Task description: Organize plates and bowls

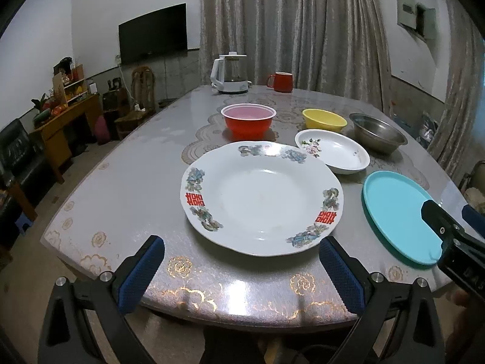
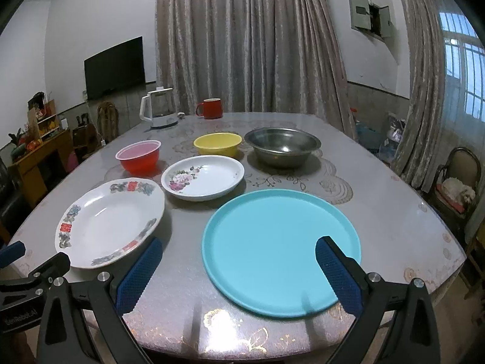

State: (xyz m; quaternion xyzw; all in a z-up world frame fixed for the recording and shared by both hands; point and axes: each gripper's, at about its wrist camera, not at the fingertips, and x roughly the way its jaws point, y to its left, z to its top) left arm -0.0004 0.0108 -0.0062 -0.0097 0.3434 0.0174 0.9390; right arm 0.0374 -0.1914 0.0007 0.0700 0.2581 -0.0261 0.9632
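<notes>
Nothing is stacked yet: three plates and three bowls lie separate, while left gripper (image 1: 241, 268) and right gripper (image 2: 239, 270) gape empty.

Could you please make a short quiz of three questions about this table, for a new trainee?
1. How many bowls stand on the table?
2. True or false: the left tool is shut on the big white plate.
3. Which dish lies nearest the right tool? A) steel bowl B) blue plate C) yellow bowl

Key:
1. Three: the red bowl, the yellow bowl and the steel bowl.
2. False. Its jaws stand open and hold nothing.
3. B, the blue plate.
</notes>
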